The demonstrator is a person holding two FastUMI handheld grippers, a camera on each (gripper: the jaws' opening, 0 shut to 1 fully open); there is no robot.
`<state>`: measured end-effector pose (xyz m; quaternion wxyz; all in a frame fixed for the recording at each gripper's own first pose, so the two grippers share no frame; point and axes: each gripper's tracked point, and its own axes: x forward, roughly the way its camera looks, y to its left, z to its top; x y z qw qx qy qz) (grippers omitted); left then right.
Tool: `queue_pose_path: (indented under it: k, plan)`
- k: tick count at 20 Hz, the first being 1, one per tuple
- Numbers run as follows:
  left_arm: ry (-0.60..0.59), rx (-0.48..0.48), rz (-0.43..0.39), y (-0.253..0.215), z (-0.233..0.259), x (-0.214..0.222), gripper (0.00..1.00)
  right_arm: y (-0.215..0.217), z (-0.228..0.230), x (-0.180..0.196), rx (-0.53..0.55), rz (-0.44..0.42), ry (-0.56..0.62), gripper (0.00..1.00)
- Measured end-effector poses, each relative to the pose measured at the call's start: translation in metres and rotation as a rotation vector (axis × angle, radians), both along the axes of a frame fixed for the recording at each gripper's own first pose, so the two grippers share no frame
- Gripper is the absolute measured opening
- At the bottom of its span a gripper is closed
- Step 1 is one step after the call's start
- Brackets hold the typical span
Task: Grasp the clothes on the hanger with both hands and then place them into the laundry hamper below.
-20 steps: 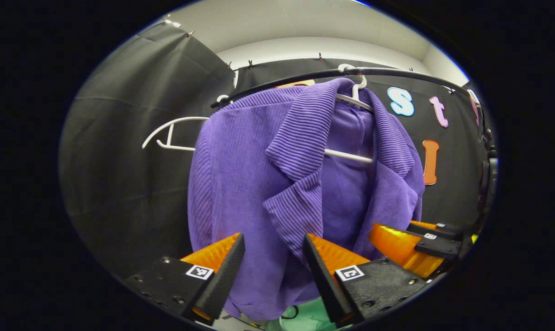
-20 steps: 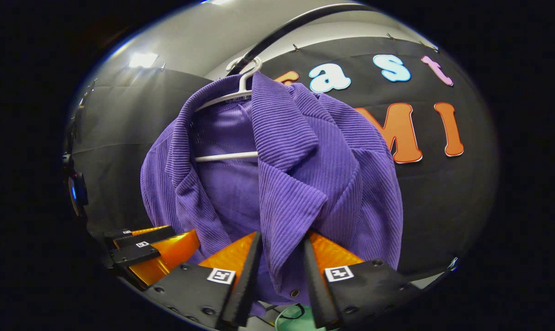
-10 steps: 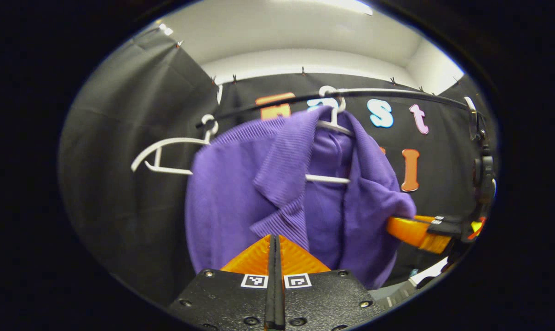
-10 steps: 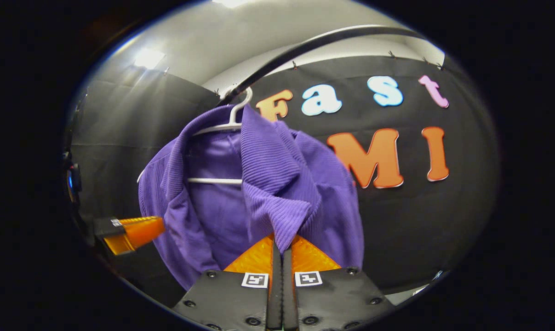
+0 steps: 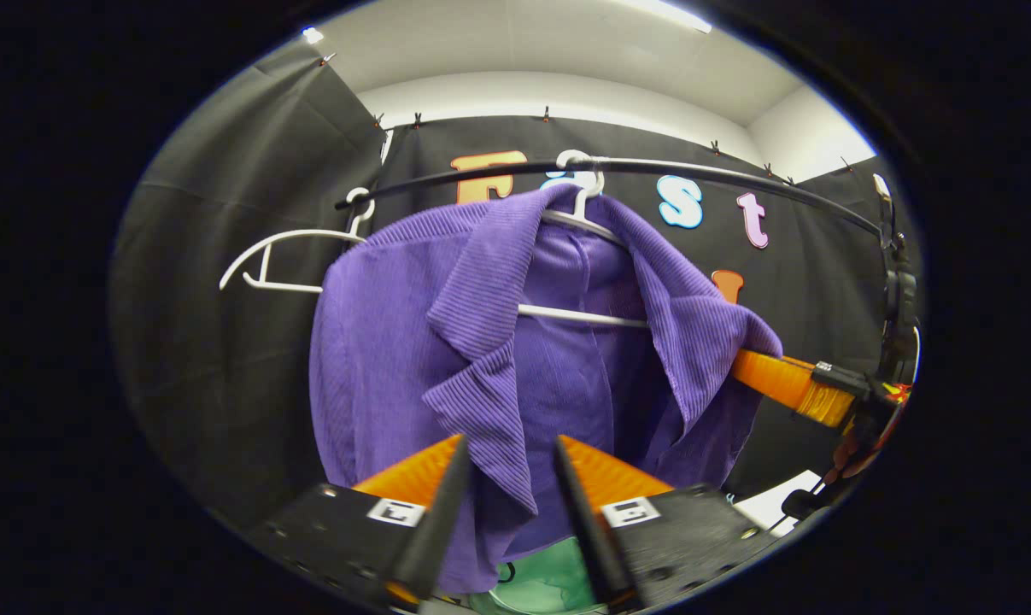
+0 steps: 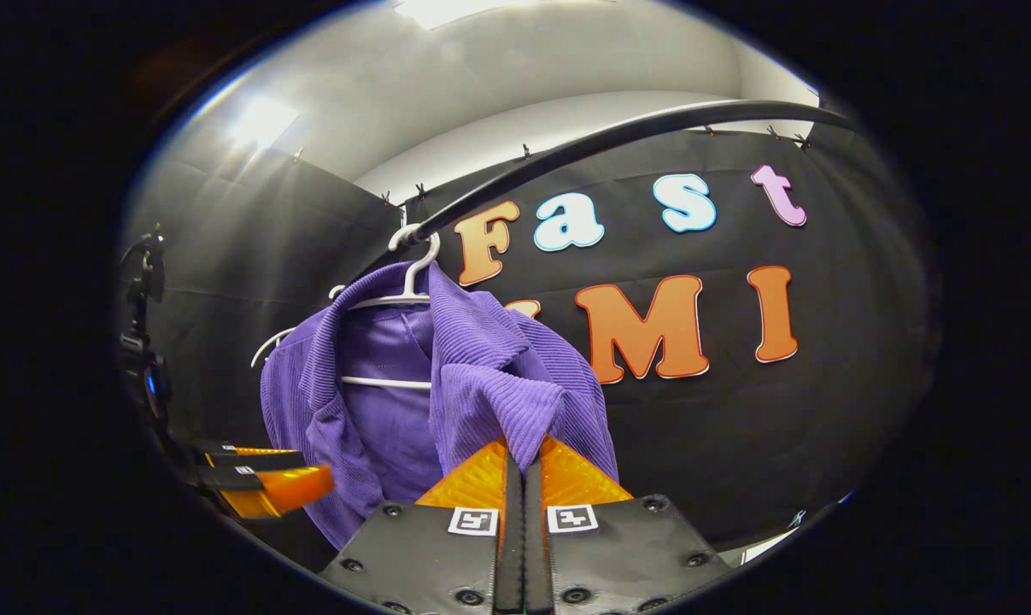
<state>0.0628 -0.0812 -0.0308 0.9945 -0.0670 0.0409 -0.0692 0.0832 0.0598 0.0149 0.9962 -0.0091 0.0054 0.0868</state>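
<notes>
Jacket lapel hangs between spread left fingers

The left gripper stands spread around the purple jacket's lapel (untouched, it seems); the right gripper pinches the other lapel; the hamper lies below.

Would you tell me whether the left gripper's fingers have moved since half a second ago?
Yes. The left gripper has opened: its fingers now stand apart either side of the purple jacket lapel.

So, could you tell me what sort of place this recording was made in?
Most likely a staged recording booth, not a home: black cloth walls clipped up under a white ceiling, a black clothes rail carrying a purple jacket on a white hanger, and a spare hanger alongside.
</notes>
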Motion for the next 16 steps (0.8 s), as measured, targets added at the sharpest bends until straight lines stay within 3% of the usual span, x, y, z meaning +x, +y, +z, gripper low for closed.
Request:
queue_pose_path:
  k: [1, 5, 6, 10, 11, 12, 14, 16]
  plan:
    - [-0.005, -0.008, 0.009, -0.001, -0.002, 0.004, 0.88, -0.001, 0.002, -0.003, -0.007, 0.001, -0.007, 0.08]
    - [-0.025, -0.004, 0.112, 0.016, -0.003, 0.021, 0.93, 0.0, 0.01, -0.01, -0.01, 0.01, -0.017, 0.08]
    - [-0.02, -0.009, 0.122, 0.015, -0.007, 0.029, 0.96, -0.001, 0.012, -0.011, -0.013, 0.01, -0.018, 0.08]
    - [0.009, -0.032, 0.118, 0.01, -0.017, 0.05, 0.9, -0.012, 0.021, -0.012, -0.028, -0.009, -0.033, 0.08]
    - [0.015, -0.033, 0.122, 0.013, -0.019, 0.053, 0.93, -0.017, 0.023, -0.011, -0.032, -0.02, -0.038, 0.08]
    - [0.023, -0.037, 0.116, 0.014, -0.021, 0.053, 0.87, -0.022, 0.025, -0.01, -0.035, -0.031, -0.042, 0.08]
    - [0.042, -0.025, 0.126, 0.024, -0.022, 0.052, 0.54, -0.031, 0.029, -0.006, -0.036, -0.056, -0.05, 0.08]
    - [0.08, 0.044, 0.228, 0.055, -0.02, 0.044, 0.21, -0.043, 0.036, 0.001, -0.047, -0.092, -0.065, 0.08]
